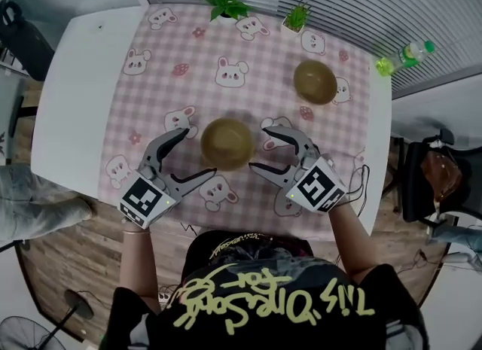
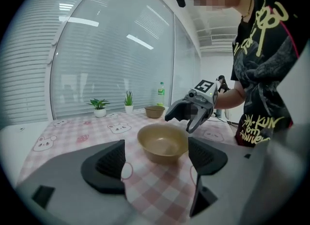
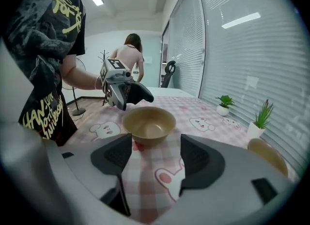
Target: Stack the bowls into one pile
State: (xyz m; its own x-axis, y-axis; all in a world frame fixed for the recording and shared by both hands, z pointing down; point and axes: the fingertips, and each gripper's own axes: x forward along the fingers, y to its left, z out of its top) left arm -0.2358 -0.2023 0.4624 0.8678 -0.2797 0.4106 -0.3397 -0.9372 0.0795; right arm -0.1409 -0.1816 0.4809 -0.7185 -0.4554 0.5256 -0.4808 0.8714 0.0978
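Note:
A tan bowl (image 1: 227, 143) stands upright on the pink checked tablecloth (image 1: 151, 92), near the table's front. My left gripper (image 1: 197, 155) is open just left of it, and my right gripper (image 1: 262, 156) is open just right of it; both point inward at the bowl without touching it. The same bowl (image 2: 163, 143) lies just beyond the open jaws in the left gripper view, and this bowl (image 3: 148, 124) sits ahead of the open jaws in the right gripper view. A second tan bowl (image 1: 315, 81) stands apart at the back right.
Two small potted plants (image 1: 227, 4) (image 1: 297, 18) stand at the cloth's far edge. A green bottle (image 1: 405, 56) lies at the table's right corner. A window with blinds lies behind the table, a chair (image 1: 425, 179) to the right. A second person stands far off in the right gripper view.

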